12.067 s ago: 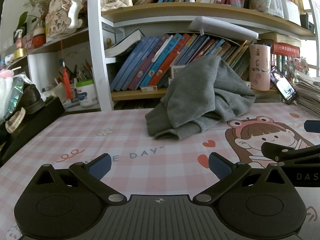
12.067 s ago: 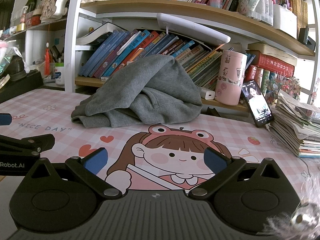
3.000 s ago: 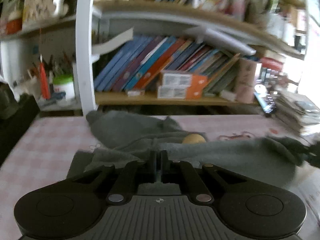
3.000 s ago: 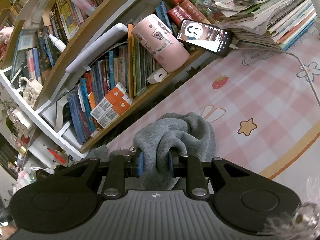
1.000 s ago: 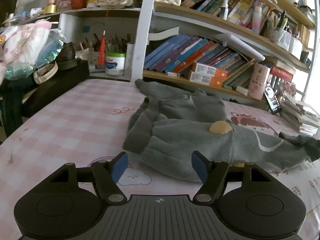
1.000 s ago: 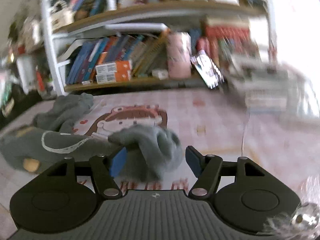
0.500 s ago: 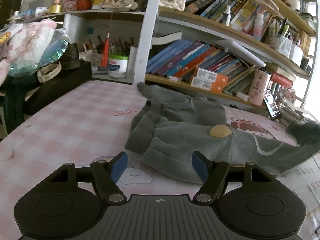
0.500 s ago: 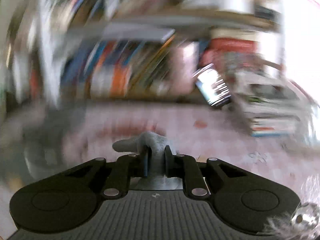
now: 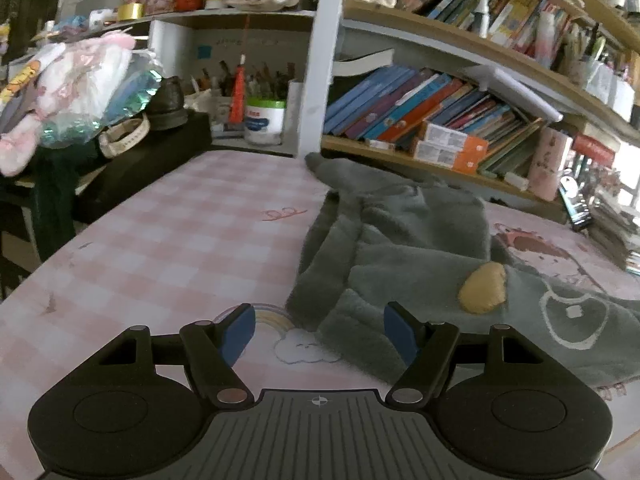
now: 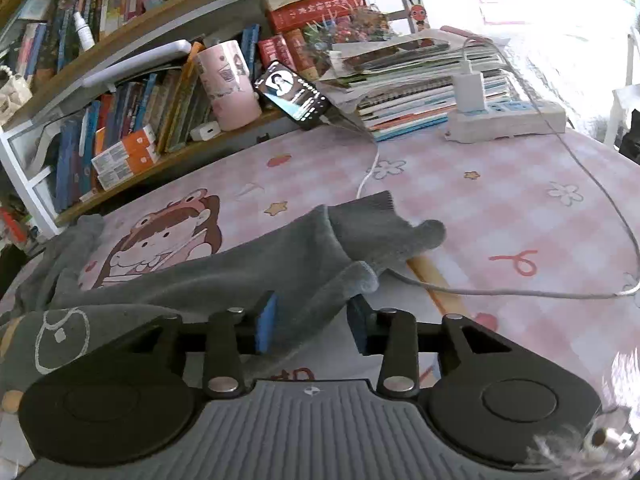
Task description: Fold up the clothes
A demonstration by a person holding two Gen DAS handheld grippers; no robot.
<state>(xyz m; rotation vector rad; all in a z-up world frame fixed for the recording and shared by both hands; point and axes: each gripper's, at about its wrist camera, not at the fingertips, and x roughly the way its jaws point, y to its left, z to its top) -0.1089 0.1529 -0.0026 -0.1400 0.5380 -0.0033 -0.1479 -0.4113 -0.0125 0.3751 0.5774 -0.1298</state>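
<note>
Grey garment [image 9: 432, 240] lies spread centre-right on the mat [image 9: 180, 240], sleeve [image 10: 312, 264] stretched lower-centre. Right gripper [image 10: 310, 322] is opening, sleeve between jaws but loose. Left gripper [image 9: 320, 334] spread, empty. Flatten sleeve fully before folding; mind the cable [image 10: 500, 292].

A garment [image 9: 420, 240] lies spread on the worktop [image 9: 180, 240] before the bookshelf [image 9: 440, 120], one sleeve [image 10: 320, 256] reaching right toward a cable [image 10: 500, 291], with a phone [image 10: 294, 96] and paper stack [image 10: 420, 80] behind it.
</note>
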